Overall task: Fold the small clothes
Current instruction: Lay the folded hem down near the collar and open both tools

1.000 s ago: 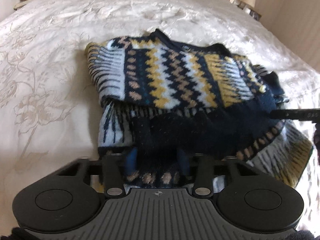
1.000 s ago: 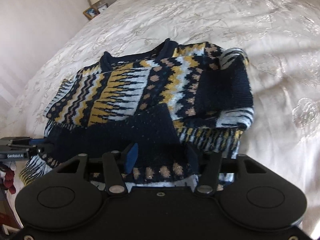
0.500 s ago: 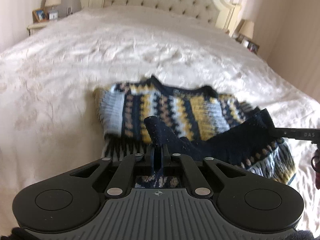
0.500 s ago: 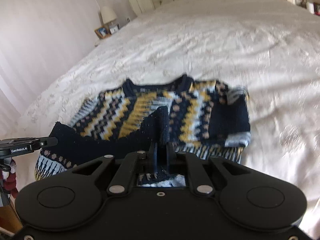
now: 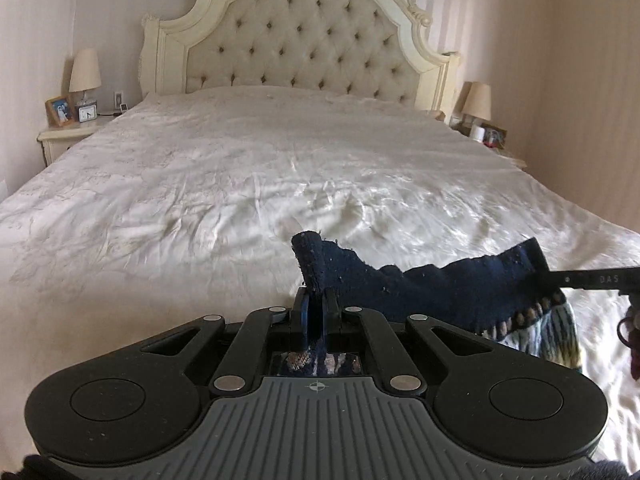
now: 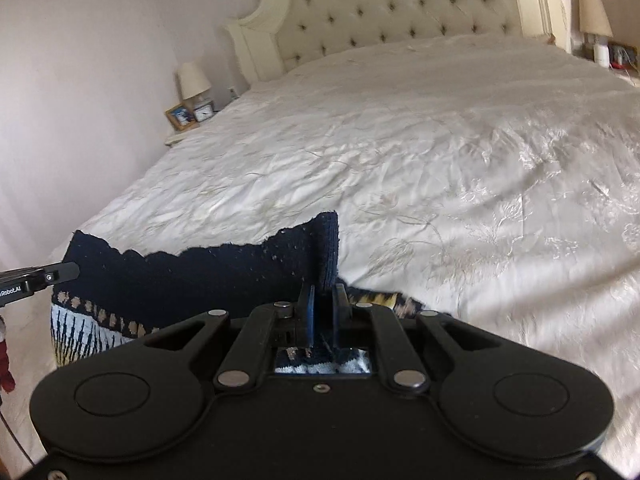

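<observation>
**Operator:** State the position of the garment and both tools.

**Inspector:** The patterned knit sweater (image 5: 460,292) hangs above the near end of the bed (image 5: 248,184), held by its navy hem edge, which spans between the two tools. The left gripper (image 5: 315,306) has its jaws clamped on one hem corner; a tuft of navy knit stands up above the pads. The right gripper (image 6: 323,306) is clamped on the other corner in the same way. The rest of the body hangs below both cameras and is mostly hidden; only a strip of the cream, yellow and tan pattern shows under the hem.

**Operator:** What can fail from this state?

**Inspector:** Three faults are likely, in my judgement.
1. Slip. Each grip takes only a narrow bite of thick knit. A fast lift or a pull apart may draw the hem out of one tool, and that side drops.
2. Skewed fold. If one hand leads the other, the hem lands crooked on the body.
3. Drag. The hanging part cannot be checked from these views. It may bunch, or pull the embroidered bedspread (image 6: 460,184) into wrinkles under the fold.

**Operator:** Any obstruction nearby?

**Inspector:** None on the bed surface ahead. The headboard (image 5: 304,48) and bedside lamps (image 5: 84,70) stand well apart from the work.
</observation>
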The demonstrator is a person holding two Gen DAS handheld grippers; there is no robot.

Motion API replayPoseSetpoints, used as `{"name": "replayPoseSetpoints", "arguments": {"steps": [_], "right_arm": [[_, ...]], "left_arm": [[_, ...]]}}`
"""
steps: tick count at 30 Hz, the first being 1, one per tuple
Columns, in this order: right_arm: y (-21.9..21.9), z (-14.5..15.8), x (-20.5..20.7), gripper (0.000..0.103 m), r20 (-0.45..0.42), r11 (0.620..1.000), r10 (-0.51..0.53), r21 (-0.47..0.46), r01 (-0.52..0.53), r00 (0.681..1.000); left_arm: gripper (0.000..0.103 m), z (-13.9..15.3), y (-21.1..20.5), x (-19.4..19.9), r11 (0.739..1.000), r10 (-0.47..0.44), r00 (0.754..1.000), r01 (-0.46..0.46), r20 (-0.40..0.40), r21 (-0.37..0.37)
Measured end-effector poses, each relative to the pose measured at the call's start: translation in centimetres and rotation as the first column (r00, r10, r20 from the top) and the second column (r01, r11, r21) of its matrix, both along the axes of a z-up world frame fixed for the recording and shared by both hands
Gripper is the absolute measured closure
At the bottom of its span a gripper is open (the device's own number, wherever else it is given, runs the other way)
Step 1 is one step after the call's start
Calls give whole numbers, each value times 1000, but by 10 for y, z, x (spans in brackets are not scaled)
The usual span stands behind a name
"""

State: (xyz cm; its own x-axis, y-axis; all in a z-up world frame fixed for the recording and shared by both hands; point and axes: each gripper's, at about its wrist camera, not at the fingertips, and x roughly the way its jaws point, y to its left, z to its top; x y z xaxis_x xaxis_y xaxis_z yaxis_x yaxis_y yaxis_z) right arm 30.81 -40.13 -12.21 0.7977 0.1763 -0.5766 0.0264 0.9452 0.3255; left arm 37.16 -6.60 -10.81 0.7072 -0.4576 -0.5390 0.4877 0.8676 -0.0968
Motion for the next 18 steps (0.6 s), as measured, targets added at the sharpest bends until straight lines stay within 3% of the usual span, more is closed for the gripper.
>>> {"name": "replayPoseSetpoints", "arguments": {"steps": [3,9,18], "right_arm": [[-5,-18,25,94,-48,1000,-11,-9,10,999],[-13,-54,54,94,-144,999,-33,-10,32,989],[-17,-78,69,94,-207,1000,-16,-12,14,978]], "left_arm": [[97,-18,-11,23,1000,4,999,-3,-43,23],[97,-54,-16,51,995,40,993,-29,-111,98],[97,-82,-16,75,985,82,979,-51,-184,164]]}}
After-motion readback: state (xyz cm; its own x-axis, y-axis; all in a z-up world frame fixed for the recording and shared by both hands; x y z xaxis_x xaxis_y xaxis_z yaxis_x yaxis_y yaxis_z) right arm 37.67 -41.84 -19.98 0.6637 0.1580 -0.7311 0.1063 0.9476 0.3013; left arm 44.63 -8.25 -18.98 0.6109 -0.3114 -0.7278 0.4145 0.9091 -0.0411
